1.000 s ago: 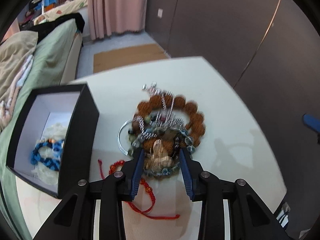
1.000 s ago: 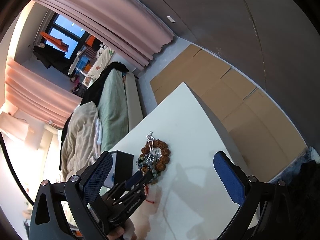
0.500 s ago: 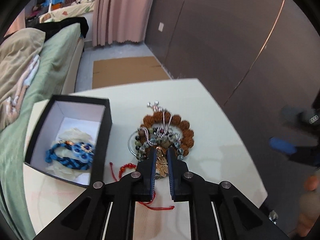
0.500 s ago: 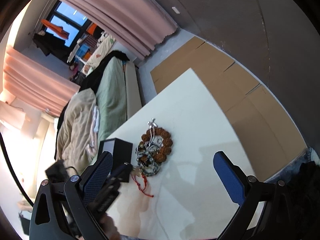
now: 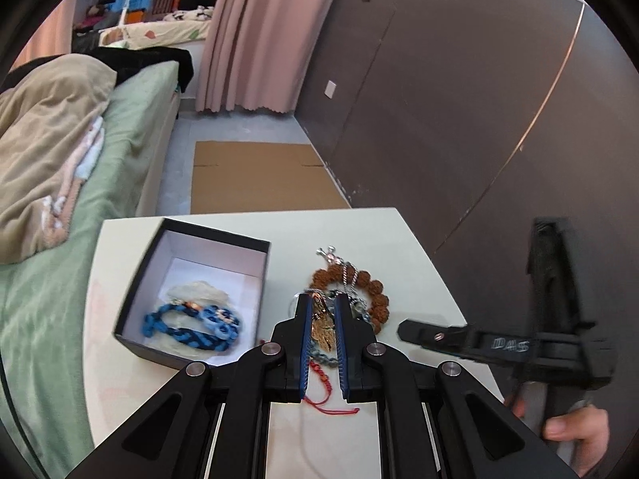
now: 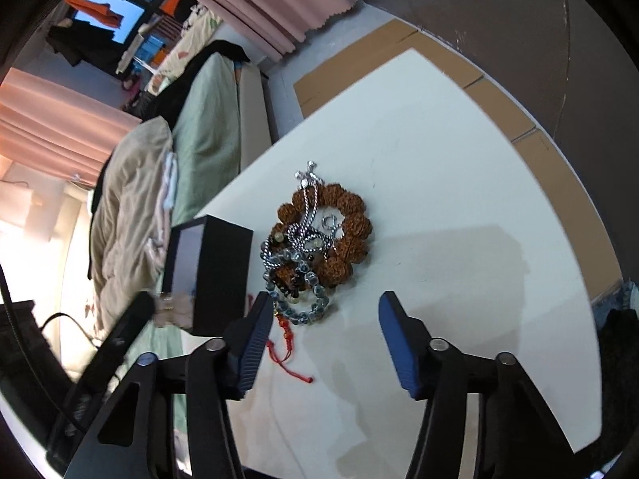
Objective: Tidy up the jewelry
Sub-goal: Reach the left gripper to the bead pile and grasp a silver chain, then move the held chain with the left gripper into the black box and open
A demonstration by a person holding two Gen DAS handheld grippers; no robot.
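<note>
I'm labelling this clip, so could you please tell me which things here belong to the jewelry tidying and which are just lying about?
Job:
black box
blue braided bracelet
gold pendant
brown bead bracelet
red cord

Lying about:
bed
blanket
cardboard sheet
pink curtain

A black box (image 5: 135,299) with a white lining stands open on the white table, holding a blue braided bracelet (image 5: 191,325) on pale padding. Just beside it lies a tangled heap of jewelry: a bracelet of large knobbly brown beads (image 6: 343,231), a silver chain (image 6: 309,199) draped across it, a string of grey-blue beads (image 6: 303,283), and a red cord bracelet (image 6: 285,343) trailing toward the table's near edge. A small gold-coloured pendant (image 5: 322,325) is pinched between blue pads above the heap.
</note>
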